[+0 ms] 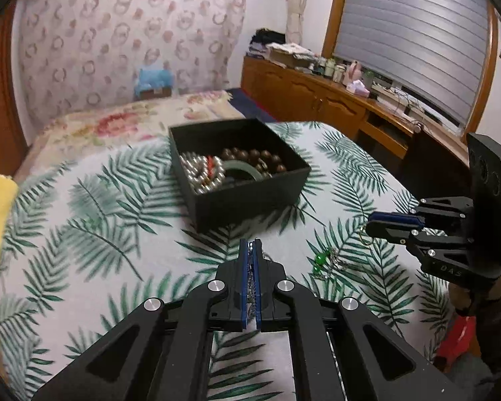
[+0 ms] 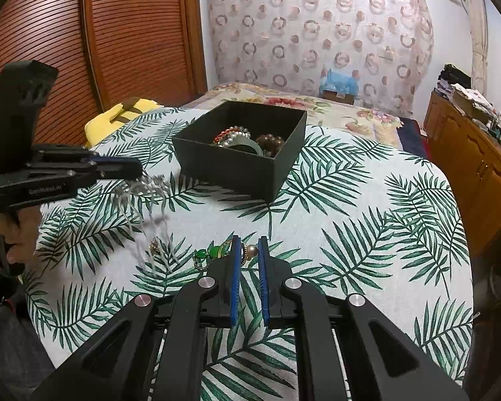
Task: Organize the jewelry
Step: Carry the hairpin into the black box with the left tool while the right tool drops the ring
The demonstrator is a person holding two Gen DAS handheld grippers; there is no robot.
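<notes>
Item 1: my left gripper (image 1: 250, 245), held level above the leaf-print cloth (image 1: 93, 234), pads pressed together on a silver chain (image 2: 143, 200) that dangles blurred beneath it.

Item 2: my right gripper (image 2: 248, 245), low near the cloth's near edge, pointing toward the box, jaws a little apart around a pearl-like bead (image 2: 252, 251); I cannot tell whether they touch it.

Item 3: green-stone jewelry (image 2: 208, 254), lying on the cloth just left of the right fingertips.

Item 4: black box (image 1: 250, 197), mid-cloth, open, containing silver beads (image 1: 197, 173), brown beads (image 1: 260, 158) and a green bangle (image 1: 243, 168).

Item 5: yellow fabric (image 2: 117, 117), at the far left edge.
</notes>
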